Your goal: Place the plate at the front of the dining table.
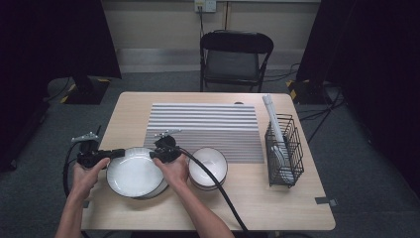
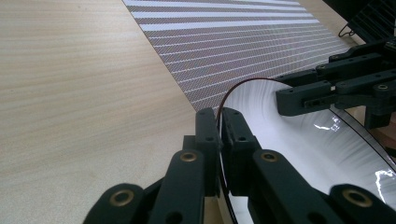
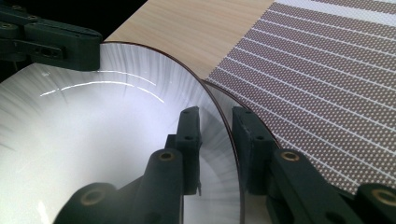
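Dim surroundings, glare streaks on plate (image 3: 93, 140)

A striped mat (image 1: 205, 130) covers the bench (image 1: 297, 203) at centre frame; a black wire rack (image 1: 284, 148) stands at right, a folding chair (image 1: 234, 58) at top centre.

- The plate (image 1: 134, 173) at lower left looks like glazed ceramic, white and glossy, with bright reflections.
- The table (image 1: 287, 203) is pale wood grain, smooth and matt.
- The mat (image 1: 208, 129) in the centre seems woven, striped, with a fine rough texture.
- The rack (image 1: 285, 148) at right is black metal wire.
- The gripper jaws are matt black plastic.
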### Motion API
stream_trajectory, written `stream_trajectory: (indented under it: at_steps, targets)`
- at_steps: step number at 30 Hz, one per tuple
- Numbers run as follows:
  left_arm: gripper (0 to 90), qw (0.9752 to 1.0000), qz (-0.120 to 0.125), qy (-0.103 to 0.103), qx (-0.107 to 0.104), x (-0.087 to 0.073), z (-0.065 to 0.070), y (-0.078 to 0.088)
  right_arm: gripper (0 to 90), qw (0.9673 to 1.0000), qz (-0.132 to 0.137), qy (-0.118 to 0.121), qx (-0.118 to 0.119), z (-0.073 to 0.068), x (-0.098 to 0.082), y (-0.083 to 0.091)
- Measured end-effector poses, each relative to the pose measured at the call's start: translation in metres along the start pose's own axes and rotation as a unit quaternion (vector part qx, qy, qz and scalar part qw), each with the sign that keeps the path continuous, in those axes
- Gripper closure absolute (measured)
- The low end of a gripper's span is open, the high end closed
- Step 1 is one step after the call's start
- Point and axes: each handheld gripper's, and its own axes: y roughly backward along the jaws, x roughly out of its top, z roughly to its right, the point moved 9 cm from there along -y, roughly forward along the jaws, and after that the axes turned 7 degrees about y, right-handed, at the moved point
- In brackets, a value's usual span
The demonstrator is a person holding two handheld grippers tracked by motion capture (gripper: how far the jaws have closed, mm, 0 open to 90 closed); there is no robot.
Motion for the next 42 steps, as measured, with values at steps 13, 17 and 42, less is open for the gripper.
stream_trajectory:
  at_steps: [13, 17, 42]
  targets:
    - [86.0, 0.9999, 0.009, 0.008, -0.002, 0.003, -0.002, -0.001, 78.5, 0.9999, 0.012, 0.007, 0.001, 0.005, 0.009, 0.000]
    - [82.1, 0.9999, -0.006, 0.012, -0.007, -0.003, -0.001, 0.001, 78.9, 0.9999, 0.014, 0.009, 0.004, 0.005, 0.009, 0.001]
    - [86.0, 0.9999, 0.008, 0.003, 0.008, 0.002, -0.001, 0.000, 76.5, 1.0000, 0.008, 0.005, 0.000, 0.005, 0.007, 0.001]
